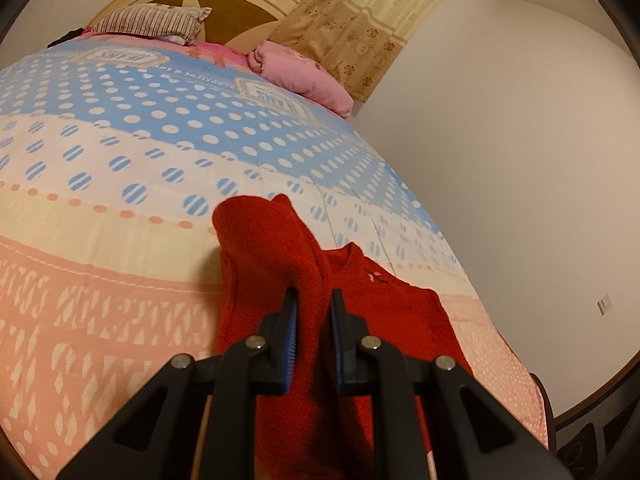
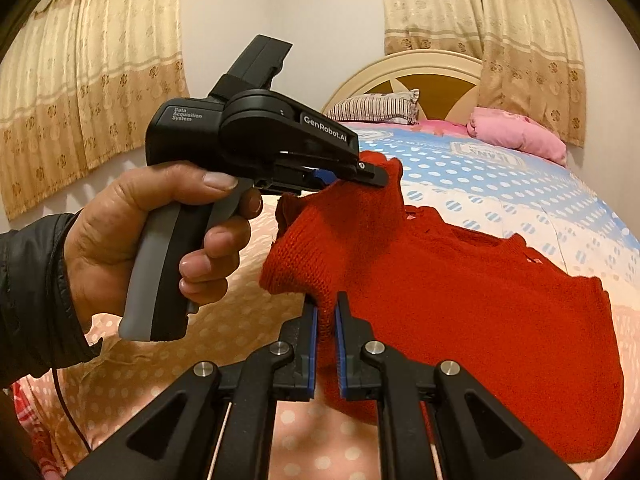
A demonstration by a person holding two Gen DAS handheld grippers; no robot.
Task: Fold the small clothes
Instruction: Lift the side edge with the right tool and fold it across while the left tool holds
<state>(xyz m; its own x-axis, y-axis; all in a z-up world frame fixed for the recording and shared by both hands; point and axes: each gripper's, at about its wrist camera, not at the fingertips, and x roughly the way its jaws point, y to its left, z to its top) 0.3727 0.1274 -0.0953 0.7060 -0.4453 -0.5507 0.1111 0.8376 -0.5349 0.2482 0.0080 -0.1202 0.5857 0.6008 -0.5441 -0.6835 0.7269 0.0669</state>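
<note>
A small red knit sweater lies partly on the bed, its left side lifted. My right gripper is shut on the sweater's lower left edge. My left gripper, seen from the side with the hand on its handle, is shut on the upper left part near the shoulder and holds it up. In the left wrist view the left gripper has a fold of the red sweater pinched between its blue pads, and the rest of the garment drapes down to the right.
The bed has a dotted blue, cream and pink cover. A striped pillow and a pink quilt lie by the headboard. A white wall runs along the bed's right side. Curtains hang behind.
</note>
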